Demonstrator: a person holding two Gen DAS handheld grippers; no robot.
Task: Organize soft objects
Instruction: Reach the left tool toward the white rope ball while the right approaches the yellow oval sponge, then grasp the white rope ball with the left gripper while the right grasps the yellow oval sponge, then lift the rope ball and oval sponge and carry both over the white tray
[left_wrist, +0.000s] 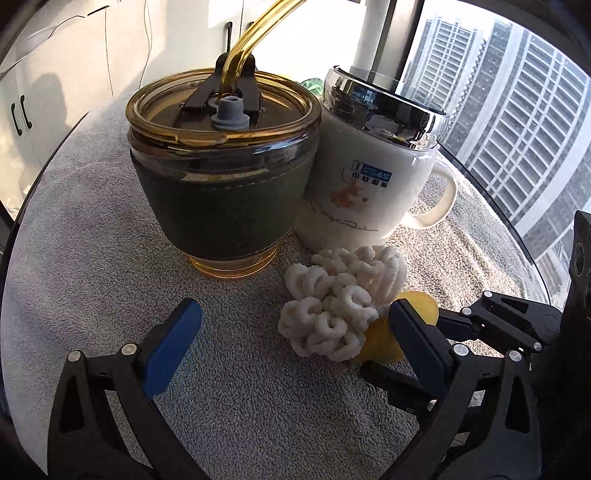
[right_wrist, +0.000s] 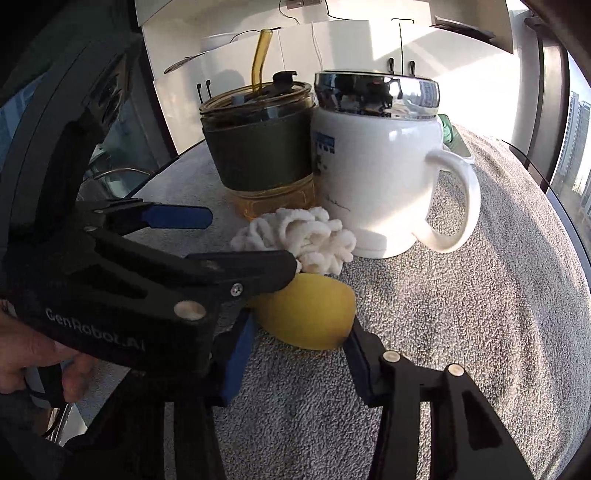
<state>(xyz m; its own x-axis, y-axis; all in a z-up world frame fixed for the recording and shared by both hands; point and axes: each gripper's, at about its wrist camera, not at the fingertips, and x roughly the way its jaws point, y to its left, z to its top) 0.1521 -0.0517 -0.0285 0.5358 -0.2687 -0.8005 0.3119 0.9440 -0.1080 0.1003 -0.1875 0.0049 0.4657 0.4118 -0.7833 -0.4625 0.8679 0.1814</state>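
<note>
1. Task status: organizing is at an early stage. Both soft objects lie loose on the grey towel (left_wrist: 92, 258) that covers the surface, close together in front of the two cups, near the middle of the surface and well away from its edges. No soft object sits in a container as far as the pictures show.
2. Right tongs (right_wrist: 295, 345): the blue pads stand on either side of the yellow sponge (right_wrist: 310, 314), and both appear to touch it. The judgement is that the grip is closed on the sponge, which rests on the towel and is not yet lifted.
3. Left tongs (left_wrist: 295, 336): the jaws stand wide apart and hold nothing. The white knitted bundle (left_wrist: 340, 299) lies between the fingertips, closer to the right-hand pad; contact with that pad cannot be confirmed.
4. Remaining work, as judged: lift the sponge, grip the bundle, and place both. The destination is not identifiable.
5. Count:
   - Soft objects: two (one yellow sponge, one white knitted bundle).
   - Cups: two, touching side by side: one amber tumbler (left_wrist: 221, 192) with a straw and dark sleeve, one white mug (right_wrist: 373, 184) with a chrome lid.
   - Tongs: two.
   - A green item behind the mug is too hidden to identify.
</note>
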